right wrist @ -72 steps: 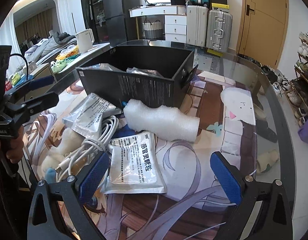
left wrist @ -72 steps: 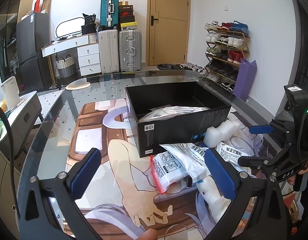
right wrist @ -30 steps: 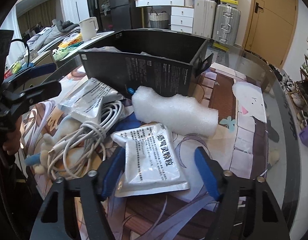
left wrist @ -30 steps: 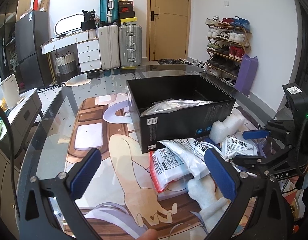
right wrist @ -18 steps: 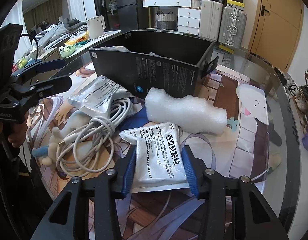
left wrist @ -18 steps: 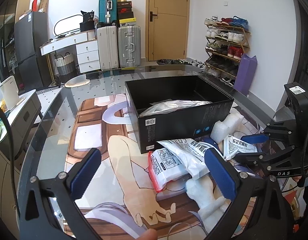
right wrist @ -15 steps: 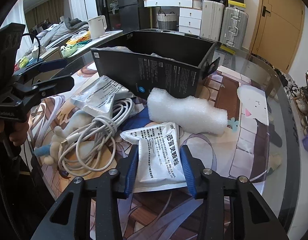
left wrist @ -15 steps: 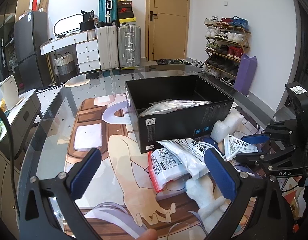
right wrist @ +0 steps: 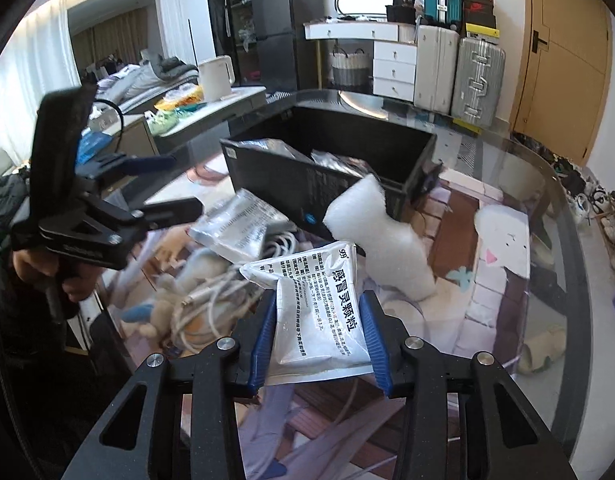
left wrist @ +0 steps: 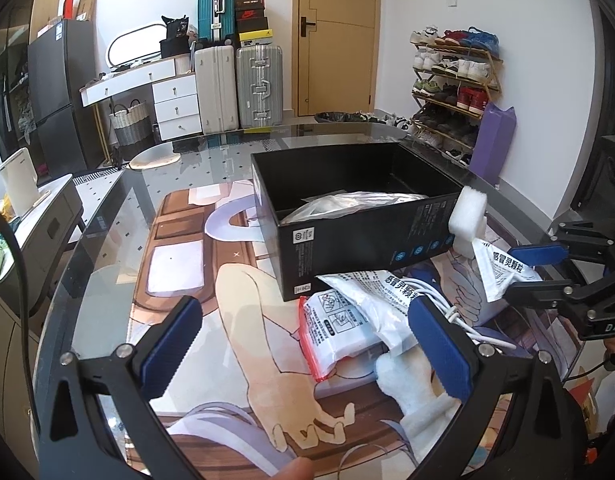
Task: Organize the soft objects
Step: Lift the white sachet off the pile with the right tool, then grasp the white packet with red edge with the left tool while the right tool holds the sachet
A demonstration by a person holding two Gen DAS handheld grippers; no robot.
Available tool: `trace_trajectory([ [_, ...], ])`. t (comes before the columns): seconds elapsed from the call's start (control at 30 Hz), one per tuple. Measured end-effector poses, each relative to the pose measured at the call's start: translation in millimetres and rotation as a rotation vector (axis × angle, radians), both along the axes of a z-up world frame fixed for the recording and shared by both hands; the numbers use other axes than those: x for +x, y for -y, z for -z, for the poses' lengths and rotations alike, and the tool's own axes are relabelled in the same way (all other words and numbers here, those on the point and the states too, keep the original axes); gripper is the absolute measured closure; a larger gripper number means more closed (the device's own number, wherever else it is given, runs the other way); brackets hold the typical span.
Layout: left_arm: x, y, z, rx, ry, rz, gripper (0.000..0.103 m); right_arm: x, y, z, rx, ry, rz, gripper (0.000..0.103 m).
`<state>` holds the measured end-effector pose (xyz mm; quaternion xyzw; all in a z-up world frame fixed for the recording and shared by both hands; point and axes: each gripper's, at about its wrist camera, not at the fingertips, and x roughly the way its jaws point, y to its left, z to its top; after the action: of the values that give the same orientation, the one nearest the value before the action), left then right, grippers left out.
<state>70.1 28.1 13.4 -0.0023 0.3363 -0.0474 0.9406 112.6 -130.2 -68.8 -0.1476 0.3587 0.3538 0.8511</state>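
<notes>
Sachets and other soft things lay heaped on the glass table (left wrist: 107,240) just in front of the black box (right wrist: 331,168), and one white sachet (right wrist: 319,312) with black printing was clamped flat between the blue pads of the right gripper (right wrist: 319,340), whose jaws had just been closing onto it and stood narrowed to the pack's width. Its upper corner curled free above the pads, and its lower edge appeared clear of the table, though that was hard to judge. The left gripper (left wrist: 303,344) stood wide open with nothing in it, over a red-edged pouch (left wrist: 331,332) and a white plush toy (left wrist: 411,384). The likeliest trouble seemed to be slip: the pack was glossy and pinched by its edges, so it could buckle or slide out on the way to the box. A white foam block (right wrist: 379,240) leaned tilted against the box wall just beside the sachet, and a brush from the pack might topple it. A coiled white cable (right wrist: 211,296) lay just beside the sachet on its left; whether it touched the pack could not be told, but a snag would drag the heap. The box already held silvery packets (right wrist: 267,148), so a low approach could catch the near wall.
</notes>
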Motion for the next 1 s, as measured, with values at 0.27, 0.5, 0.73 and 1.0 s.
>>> trace_trajectory([
  [0.27,3.2,-6.1,2.7,-0.009,-0.009,-0.018,0.000,-9.7,-2.4,-13.2,0.042,0.018,-0.043,0.061],
  [0.5,1.6,-1.5,2.9,-0.005,-0.008,-0.005,0.000,-16.6,2.0,-29.8,0.097,0.042,-0.061,0.061],
  [0.73,-0.3,4.2,2.4,-0.002,-0.012,0.008,0.000,-16.1,9.3,-39.9,0.121,0.067,-0.029,0.061],
  [1.0,4.7,18.9,3.1,0.015,-0.040,0.034,0.000,-7.7,18.8,-43.4,0.140,0.082,0.029,0.061],
])
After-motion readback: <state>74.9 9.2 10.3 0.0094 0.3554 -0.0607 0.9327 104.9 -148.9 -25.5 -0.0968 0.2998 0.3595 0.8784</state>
